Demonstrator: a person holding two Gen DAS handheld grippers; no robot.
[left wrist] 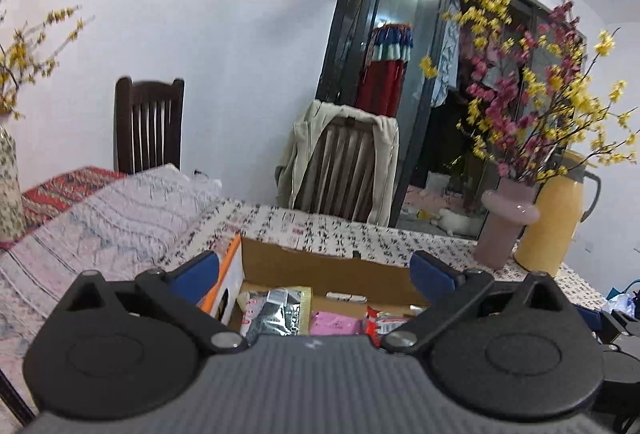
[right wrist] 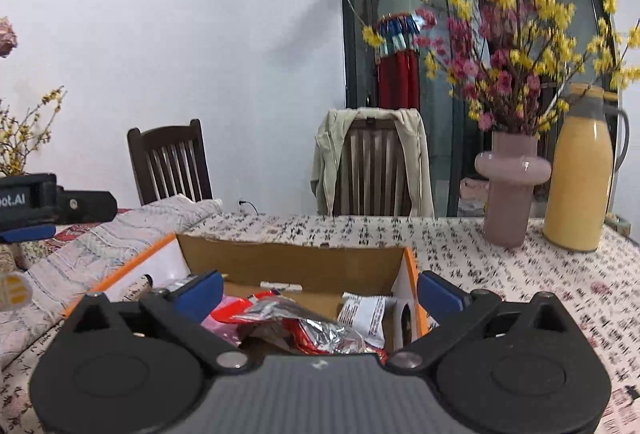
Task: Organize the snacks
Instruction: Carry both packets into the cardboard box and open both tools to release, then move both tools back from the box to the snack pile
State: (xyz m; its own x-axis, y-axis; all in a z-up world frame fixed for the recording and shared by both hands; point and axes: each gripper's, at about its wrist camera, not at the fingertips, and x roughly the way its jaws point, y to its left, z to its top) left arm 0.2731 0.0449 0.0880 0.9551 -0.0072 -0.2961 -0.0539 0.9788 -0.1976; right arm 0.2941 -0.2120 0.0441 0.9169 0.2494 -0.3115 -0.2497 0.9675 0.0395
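An open cardboard box with orange and white outer sides sits on the patterned tablecloth, also in the right wrist view as the box. Inside lie snack packets: a black and silver one, a pink one and a red and white one. The right wrist view shows a crumpled silver and red wrapper and a white packet. My left gripper stands open above the box, nothing between its blue fingers. My right gripper is open too, over the box, and holds nothing.
A pink vase with yellow and pink blossoms and a yellow thermos jug stand at the back right of the table. Two wooden chairs are behind it, one draped with a beige jacket. The left gripper's body shows at the left edge.
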